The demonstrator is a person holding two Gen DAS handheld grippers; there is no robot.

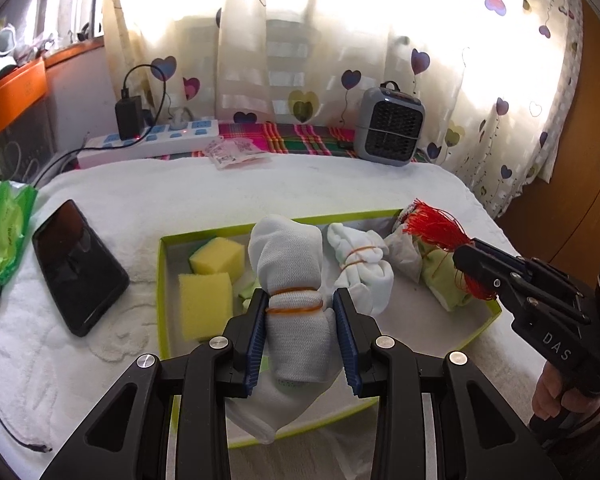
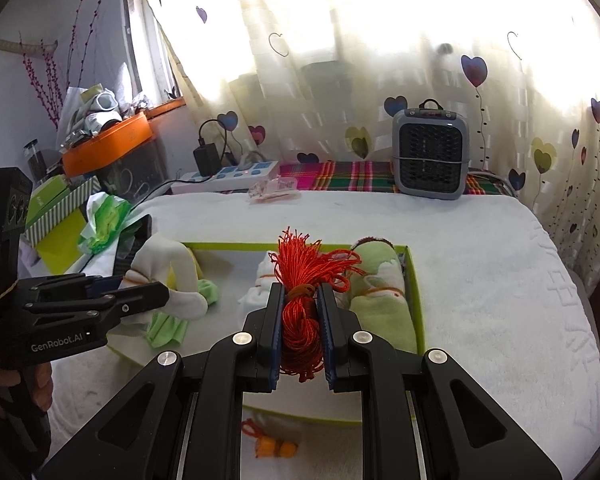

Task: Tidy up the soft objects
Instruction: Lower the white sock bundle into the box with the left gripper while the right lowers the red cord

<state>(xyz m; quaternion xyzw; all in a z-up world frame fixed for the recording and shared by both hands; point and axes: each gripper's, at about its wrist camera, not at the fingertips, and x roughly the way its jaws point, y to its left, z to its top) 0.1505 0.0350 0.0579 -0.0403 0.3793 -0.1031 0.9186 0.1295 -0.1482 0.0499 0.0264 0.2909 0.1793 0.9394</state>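
A lime-edged box (image 1: 164,264) lies on the white towel and holds two yellow sponges (image 1: 206,304), a white rolled cloth (image 1: 360,268) and a green rolled cloth (image 2: 380,308). My left gripper (image 1: 300,316) is shut on a white rolled sock bundle (image 1: 288,260) tied with orange bands, held over the box's near left part. My right gripper (image 2: 300,312) is shut on a red thread tassel (image 2: 304,276), held over the box's right side; it also shows in the left wrist view (image 1: 468,258).
A black phone (image 1: 78,268) and a green tissue pack (image 1: 4,232) lie left of the box. A power strip (image 1: 148,144), a grey heater (image 1: 388,132) and a small packet (image 1: 232,152) stand at the back. A small orange object (image 2: 278,448) lies in front of the box.
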